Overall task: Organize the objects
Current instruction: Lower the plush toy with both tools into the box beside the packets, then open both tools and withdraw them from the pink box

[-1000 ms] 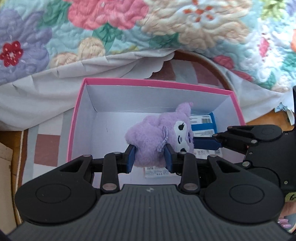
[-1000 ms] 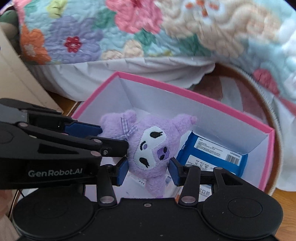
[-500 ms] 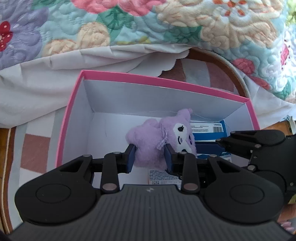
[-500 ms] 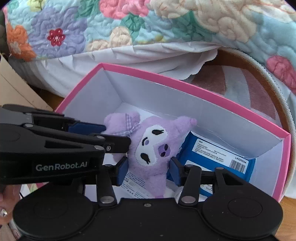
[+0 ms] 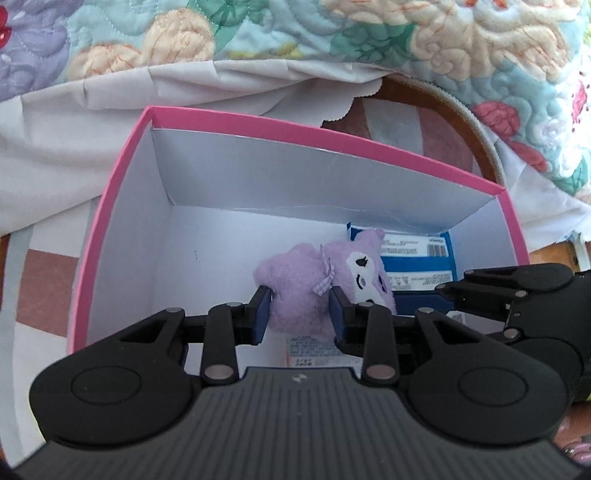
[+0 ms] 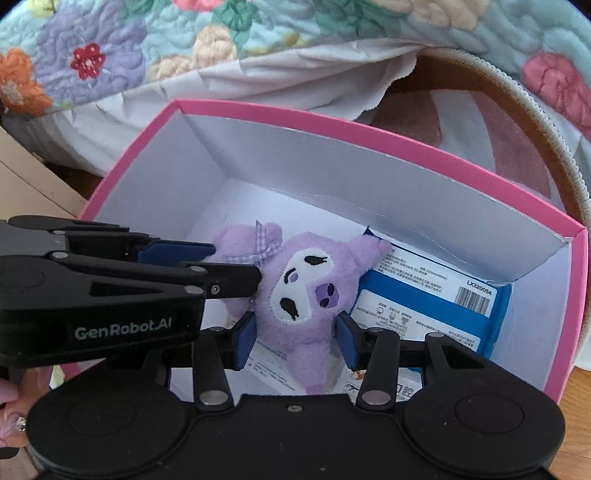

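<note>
A purple plush toy [image 5: 314, 273] with a white face lies inside a pink box [image 5: 110, 206] with white inner walls. My left gripper [image 5: 299, 312] is shut on the plush's body. My right gripper [image 6: 295, 338] is shut on the plush [image 6: 306, 291] from the other side, around its lower part. Both hold it low inside the pink box [image 6: 443, 151]. A blue packet [image 6: 436, 306] lies on the box floor to the right of the plush, and it also shows in the left wrist view [image 5: 417, 258]. A white printed packet [image 5: 314, 354] lies under the plush.
A floral quilt [image 5: 332, 33] with a white sheet [image 5: 74, 110] hangs behind the box. A round striped rug [image 5: 454, 122] lies under and behind it. A cardboard piece [image 6: 26, 184] stands at the left. The box's left half is bare floor [image 5: 184, 258].
Both grippers have carried the plush down and deeper into the box; the box walls now loom larger around it. Both grips are unchanged.
</note>
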### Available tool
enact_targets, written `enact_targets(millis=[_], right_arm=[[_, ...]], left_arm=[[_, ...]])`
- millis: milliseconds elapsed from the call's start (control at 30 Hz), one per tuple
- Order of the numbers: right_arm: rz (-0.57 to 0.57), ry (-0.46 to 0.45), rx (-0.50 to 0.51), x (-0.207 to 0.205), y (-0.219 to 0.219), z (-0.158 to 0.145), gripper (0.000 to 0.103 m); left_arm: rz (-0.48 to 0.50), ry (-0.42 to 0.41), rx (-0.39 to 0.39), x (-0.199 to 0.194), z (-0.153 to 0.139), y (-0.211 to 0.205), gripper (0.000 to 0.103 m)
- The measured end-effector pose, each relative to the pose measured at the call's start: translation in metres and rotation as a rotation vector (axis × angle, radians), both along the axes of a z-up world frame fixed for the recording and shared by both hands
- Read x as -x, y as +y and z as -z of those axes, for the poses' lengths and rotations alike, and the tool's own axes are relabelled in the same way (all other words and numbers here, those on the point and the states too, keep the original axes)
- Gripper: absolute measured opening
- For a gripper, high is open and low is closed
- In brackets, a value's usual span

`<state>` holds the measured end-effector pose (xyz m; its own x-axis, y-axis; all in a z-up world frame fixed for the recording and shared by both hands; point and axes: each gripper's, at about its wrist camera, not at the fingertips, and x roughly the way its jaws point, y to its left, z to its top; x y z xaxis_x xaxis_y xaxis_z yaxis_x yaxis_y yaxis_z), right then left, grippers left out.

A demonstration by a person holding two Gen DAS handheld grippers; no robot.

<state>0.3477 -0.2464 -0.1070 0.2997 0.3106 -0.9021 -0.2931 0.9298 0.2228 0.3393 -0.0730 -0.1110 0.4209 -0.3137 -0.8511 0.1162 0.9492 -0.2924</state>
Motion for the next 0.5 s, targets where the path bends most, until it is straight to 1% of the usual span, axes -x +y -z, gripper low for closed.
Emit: enact_targets(millis=[67,133,233,267,300,400,467,500], right_arm=[[-0.006,-0.013,0.019,-0.002,0.003,0.000,0.051],[-0.007,-0.014,0.016,-0.005,0.003,0.001,0.052],[0.010,-0.019,0.029,-0.009,0.005,0.005,0.055],[0.009,-0.019,0.030,-0.009,0.005,0.006,0.056],[0.006,-0.019,0.029,-0.008,0.005,0.006,0.056],[-0.001,-0.017,0.026,-0.004,0.003,0.003,0.057],[-0.012,-0.033,0.025,0.000,0.001,-0.001,0.057],[-0.017,-0.052,0.024,0.003,0.000,-0.004,0.049]], left_arm=[[-0.001,-0.010,-0.011,-0.001,0.001,0.000,0.032],[-0.007,-0.019,-0.021,-0.002,0.002,0.001,0.033],[-0.027,-0.003,-0.032,-0.007,0.006,0.003,0.033],[-0.031,0.000,-0.048,-0.008,0.008,0.002,0.033],[-0.031,-0.002,-0.070,-0.008,0.010,0.001,0.031],[-0.020,0.012,-0.097,-0.008,0.011,-0.002,0.031],[-0.022,0.001,-0.132,-0.008,0.010,-0.005,0.031],[-0.022,-0.005,-0.138,-0.007,0.009,-0.006,0.031]])
